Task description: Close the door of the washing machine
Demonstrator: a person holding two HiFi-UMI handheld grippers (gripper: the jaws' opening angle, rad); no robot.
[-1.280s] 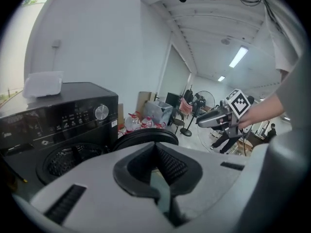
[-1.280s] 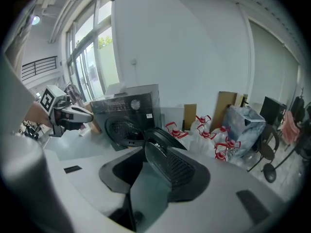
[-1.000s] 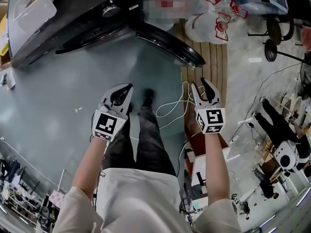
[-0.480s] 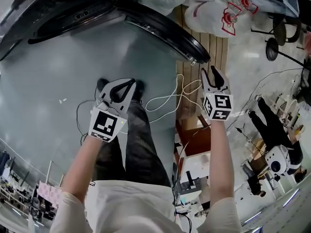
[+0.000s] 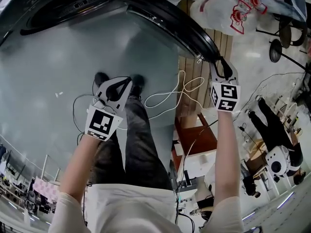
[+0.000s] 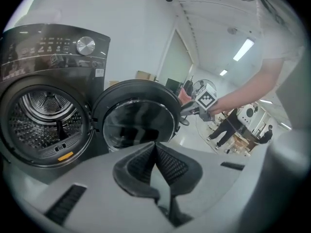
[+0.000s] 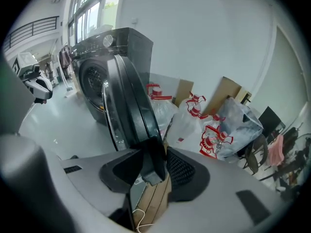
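Straddling door (image 7: 127,106) edge, right claw (image 7: 151,155) spread; left claw (image 6: 156,148) pressed together; grey floor (image 5: 43,62), bags (image 5: 219,9) behind.

A white short-sleeved shirt (image 5: 129,205), dark trousers (image 5: 143,140) and black shoes (image 5: 101,77) are worn. The left gripper (image 5: 121,83) and right gripper (image 5: 222,64) are cased in white, with black ribbed pads (image 6: 173,166) and a black-and-white marker cube (image 5: 103,123) each.
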